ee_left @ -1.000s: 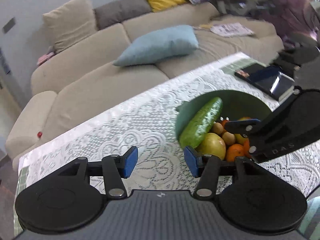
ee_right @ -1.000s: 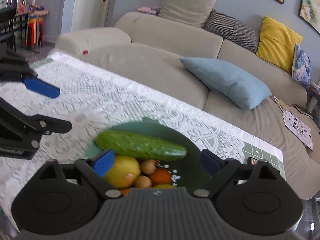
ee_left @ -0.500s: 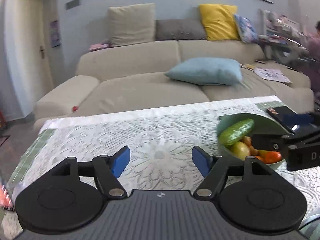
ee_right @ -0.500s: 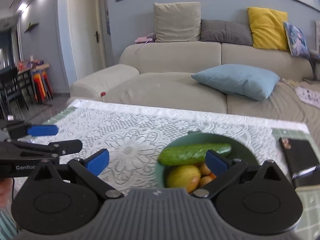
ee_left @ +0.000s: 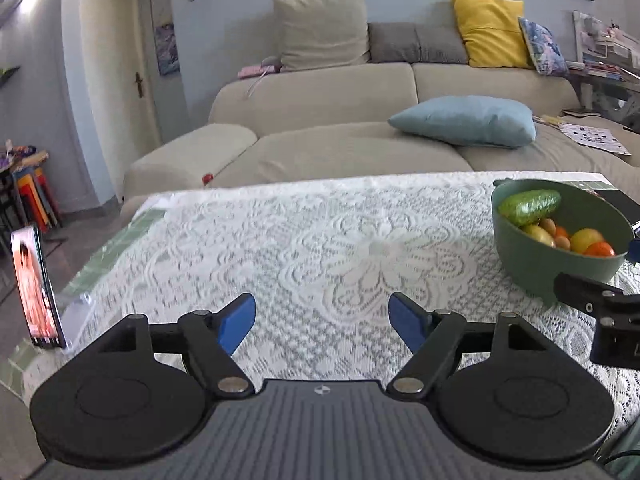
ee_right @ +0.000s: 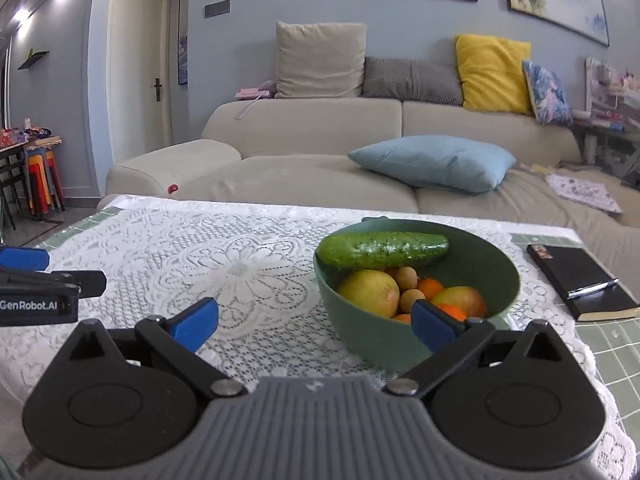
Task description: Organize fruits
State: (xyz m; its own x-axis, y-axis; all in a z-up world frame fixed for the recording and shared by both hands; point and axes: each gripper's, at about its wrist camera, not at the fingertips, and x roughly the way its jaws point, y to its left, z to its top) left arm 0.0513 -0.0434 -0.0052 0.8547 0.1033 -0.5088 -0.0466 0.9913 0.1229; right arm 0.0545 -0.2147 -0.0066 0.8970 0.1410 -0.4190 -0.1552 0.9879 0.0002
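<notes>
One green bowl (ee_right: 472, 268) is sitting on the lace-covered table (ee_right: 240, 264), holding one cucumber (ee_right: 382, 249), two yellowish fruits, roughly three small brown ones and several oranges; one notebook (ee_right: 576, 280) is lying near the right edge.

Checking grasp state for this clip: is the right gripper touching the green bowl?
Cannot tell. In the right wrist view the right gripper is open, and its right finger overlaps the green bowl with no visible gap or clear contact.

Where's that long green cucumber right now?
In the right wrist view, the long bumpy green cucumber lies across the back of the round green bowl, resting on the yellow and orange fruit, with a black notebook to the right on the lace-covered table.
</notes>
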